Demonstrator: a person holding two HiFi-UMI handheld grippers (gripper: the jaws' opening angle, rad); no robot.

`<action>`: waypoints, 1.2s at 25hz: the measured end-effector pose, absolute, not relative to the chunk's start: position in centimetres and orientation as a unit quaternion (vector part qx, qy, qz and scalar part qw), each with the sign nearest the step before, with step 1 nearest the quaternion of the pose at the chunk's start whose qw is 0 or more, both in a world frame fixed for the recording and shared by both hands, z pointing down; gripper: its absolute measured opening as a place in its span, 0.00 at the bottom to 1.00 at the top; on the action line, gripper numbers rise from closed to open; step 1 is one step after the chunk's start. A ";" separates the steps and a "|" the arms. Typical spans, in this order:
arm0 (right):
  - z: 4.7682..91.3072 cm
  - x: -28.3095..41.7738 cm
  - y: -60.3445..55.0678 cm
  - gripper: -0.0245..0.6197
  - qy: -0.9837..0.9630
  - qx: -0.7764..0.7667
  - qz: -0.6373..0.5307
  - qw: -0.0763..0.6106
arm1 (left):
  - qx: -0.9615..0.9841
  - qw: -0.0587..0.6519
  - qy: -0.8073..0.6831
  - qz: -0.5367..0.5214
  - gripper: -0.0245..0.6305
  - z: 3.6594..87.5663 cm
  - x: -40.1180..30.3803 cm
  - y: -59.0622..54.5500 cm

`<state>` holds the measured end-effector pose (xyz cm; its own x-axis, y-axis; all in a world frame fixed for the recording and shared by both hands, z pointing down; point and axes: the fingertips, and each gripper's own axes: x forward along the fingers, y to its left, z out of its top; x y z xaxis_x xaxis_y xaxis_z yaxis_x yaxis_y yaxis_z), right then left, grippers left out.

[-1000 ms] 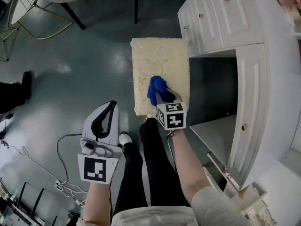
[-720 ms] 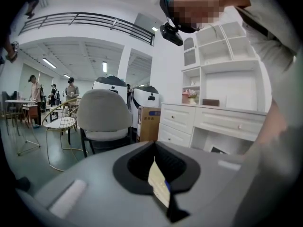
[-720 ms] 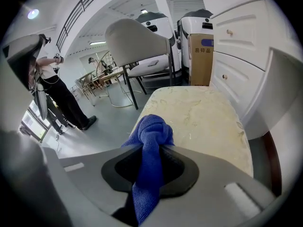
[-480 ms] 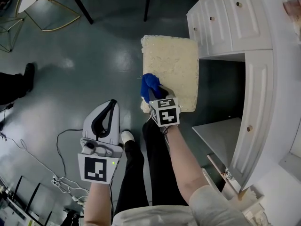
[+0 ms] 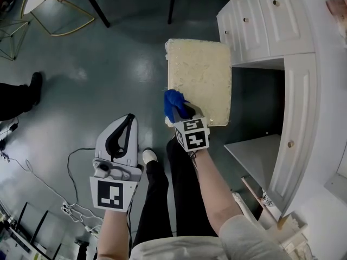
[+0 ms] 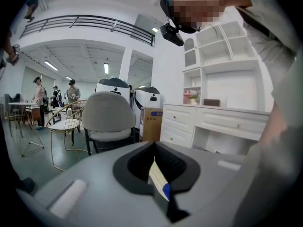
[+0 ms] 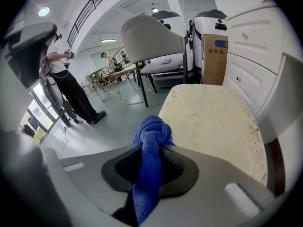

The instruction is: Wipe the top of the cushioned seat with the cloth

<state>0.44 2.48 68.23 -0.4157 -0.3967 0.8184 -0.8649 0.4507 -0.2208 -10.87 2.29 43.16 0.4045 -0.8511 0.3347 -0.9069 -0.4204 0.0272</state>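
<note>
The cream cushioned seat (image 5: 200, 77) stands on the floor ahead of me, against a white cabinet. A blue cloth (image 5: 173, 103) hangs bunched at the seat's near left edge, partly over the side. My right gripper (image 5: 181, 111) is shut on the cloth, just in front of the seat's near left corner. In the right gripper view the cloth (image 7: 150, 150) fills the seam between the jaws, with the seat top (image 7: 213, 117) beyond on the right. My left gripper (image 5: 128, 121) hovers over the floor left of my legs, well apart from the seat, jaws together (image 6: 155, 162).
White drawers and an open shelf (image 5: 271, 31) flank the seat's right side. A wire chair (image 5: 32, 10) and dark chair legs stand at the back left. Cables (image 5: 49, 183) lie on the floor at lower left. A grey chair (image 6: 112, 112) and a cardboard box (image 6: 150, 123) stand ahead.
My right gripper has dragged the cloth leftward across the near part of the seat, from the middle to the left edge. The left gripper has stayed in place.
</note>
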 end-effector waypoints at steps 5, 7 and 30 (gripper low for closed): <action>68.4 0.5 4.2 0.16 -0.775 0.409 0.335 0.346 | 0.832 0.103 -0.527 0.141 0.03 43.4 -10.9 2.9; 68.4 0.5 4.5 0.16 -0.775 0.409 0.337 0.344 | 0.833 0.103 -0.526 0.140 0.03 43.4 -10.7 3.1; 68.3 7.8 5.2 0.16 -0.766 0.434 0.337 0.334 | 0.851 0.100 -0.493 0.150 0.03 44.1 -7.1 0.3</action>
